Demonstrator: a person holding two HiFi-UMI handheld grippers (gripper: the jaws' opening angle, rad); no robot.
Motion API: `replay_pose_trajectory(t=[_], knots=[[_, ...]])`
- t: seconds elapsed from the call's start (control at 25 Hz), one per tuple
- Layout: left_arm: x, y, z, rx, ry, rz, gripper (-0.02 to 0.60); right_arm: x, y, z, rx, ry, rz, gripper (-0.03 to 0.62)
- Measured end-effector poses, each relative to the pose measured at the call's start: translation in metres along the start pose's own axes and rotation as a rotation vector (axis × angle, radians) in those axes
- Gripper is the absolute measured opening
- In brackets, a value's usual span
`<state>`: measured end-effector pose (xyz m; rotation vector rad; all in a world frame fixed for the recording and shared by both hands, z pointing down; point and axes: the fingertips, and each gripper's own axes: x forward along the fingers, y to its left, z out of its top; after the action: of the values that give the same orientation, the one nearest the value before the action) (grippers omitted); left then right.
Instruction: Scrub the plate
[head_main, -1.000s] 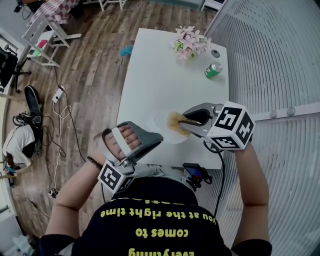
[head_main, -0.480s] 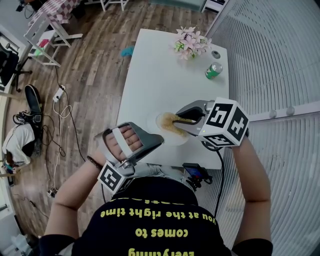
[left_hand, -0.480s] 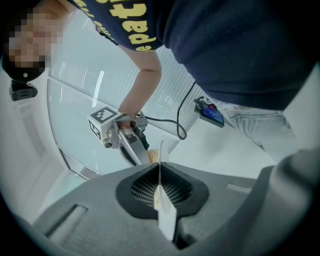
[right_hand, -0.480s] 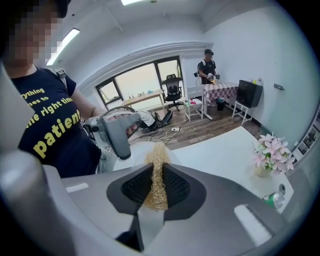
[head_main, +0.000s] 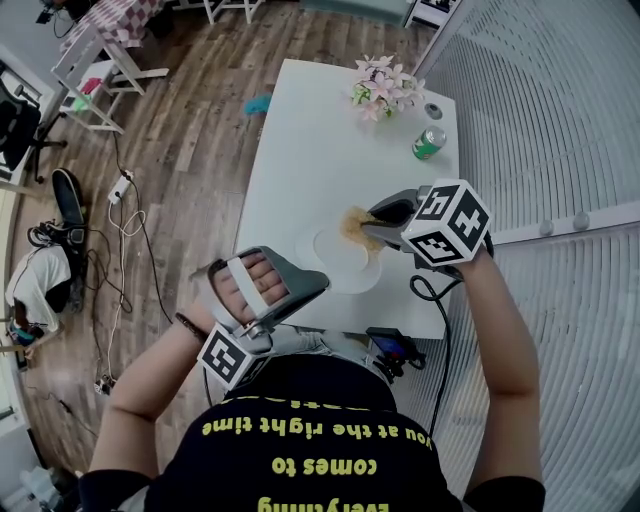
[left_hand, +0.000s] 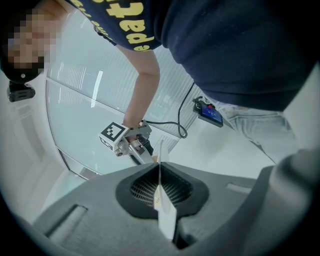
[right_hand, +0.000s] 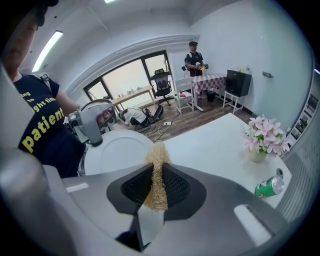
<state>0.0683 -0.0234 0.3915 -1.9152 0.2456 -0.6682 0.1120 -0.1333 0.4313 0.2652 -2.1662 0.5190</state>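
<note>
Clamps the near rim of the white plate with the left gripper. Pinches a tan mesh scrubber in the right gripper, at the plate's far rim on the white table.

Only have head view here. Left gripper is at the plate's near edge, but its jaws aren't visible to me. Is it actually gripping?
Observer: Yes. In the left gripper view the left gripper is shut on the white plate, its rim edge-on between the pads.
Operator: And how is the scrubber held on the right?
Observer: The right gripper is shut on it; it's a straw-coloured mesh, and a tuft sticks out past the jaw tips.
Operator: My frame cuts off past the checked table. Anyone there?
Observer: One person stands beside it, seen in the right gripper view.
</note>
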Motion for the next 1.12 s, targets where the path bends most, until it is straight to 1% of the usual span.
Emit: replay_pose_trajectory(t=[0.16,0.4,0.56,0.64,0.8,1.12], knots=[[0.003,0.0,0.003,-0.017,-0.013,-0.006,0.012,-0.002,0.032,0.023,-0.092,-0.009,0.045,0.061],[0.003,-0.002,0.009,-0.002,-0.02,-0.015,0.012,-0.001,0.085,0.051,-0.254,0.019,0.105,0.061],[0.003,0.0,0.012,0.004,-0.024,-0.011,0.012,0.001,0.098,0.06,-0.312,0.03,0.112,0.061],[0.002,0.0,0.013,0.008,-0.024,-0.009,0.012,0.004,0.094,0.057,-0.307,0.043,0.108,0.06],[0.001,-0.003,0.014,0.018,-0.019,-0.016,0.012,0.008,0.079,0.048,-0.253,0.049,0.094,0.06],[-0.002,-0.006,0.013,0.016,-0.019,-0.018,0.012,0.018,0.025,0.014,-0.083,0.064,0.05,0.06]])
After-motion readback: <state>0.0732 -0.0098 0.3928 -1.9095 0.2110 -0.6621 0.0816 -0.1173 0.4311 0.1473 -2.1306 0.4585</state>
